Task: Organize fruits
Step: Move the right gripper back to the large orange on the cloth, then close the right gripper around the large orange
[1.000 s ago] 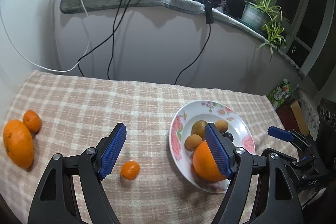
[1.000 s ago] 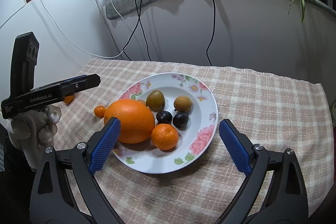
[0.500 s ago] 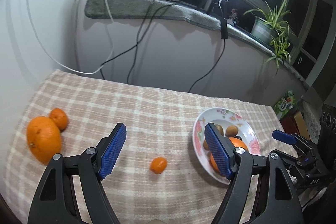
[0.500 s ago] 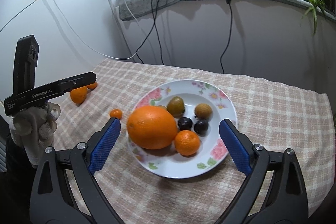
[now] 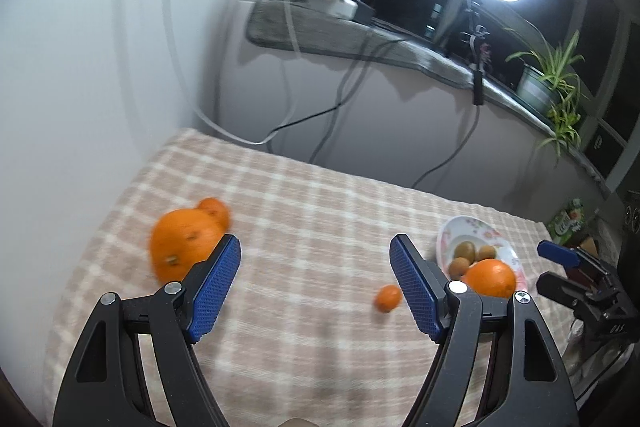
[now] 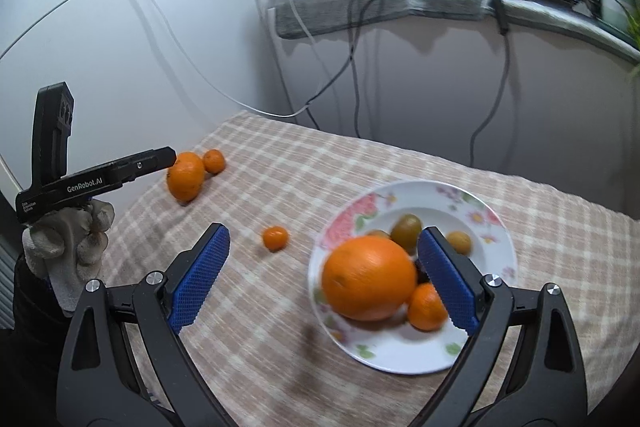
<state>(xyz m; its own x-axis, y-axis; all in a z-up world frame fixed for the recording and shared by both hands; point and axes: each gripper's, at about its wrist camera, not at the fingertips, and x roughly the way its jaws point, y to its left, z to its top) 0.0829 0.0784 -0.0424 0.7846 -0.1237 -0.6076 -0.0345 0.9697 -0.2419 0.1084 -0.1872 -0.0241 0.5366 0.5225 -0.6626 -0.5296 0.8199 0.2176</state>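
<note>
A checked tablecloth (image 5: pixel 320 219) lay under a dark window. Both the left gripper (image 5: pixel 316 283) and right gripper (image 6: pixel 320 275) were held wide open, empty. The big orange (image 5: pixel 180 247) near the wall should be straddled squarely, squeezed gently, then carried to the flowered plate (image 6: pixel 496 227).

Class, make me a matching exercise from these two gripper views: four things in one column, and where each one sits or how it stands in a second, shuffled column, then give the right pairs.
Things
1. large orange
2. tiny orange fruit
3. potted plant
4. left gripper

Places or states
A. alone on the checked cloth, between the plate and the far pair of oranges
B. on the window ledge
C. on the flowered plate, next to a smaller orange
D. jaws open, nothing between them

Pairs: 1-C, 2-A, 3-B, 4-D
</note>
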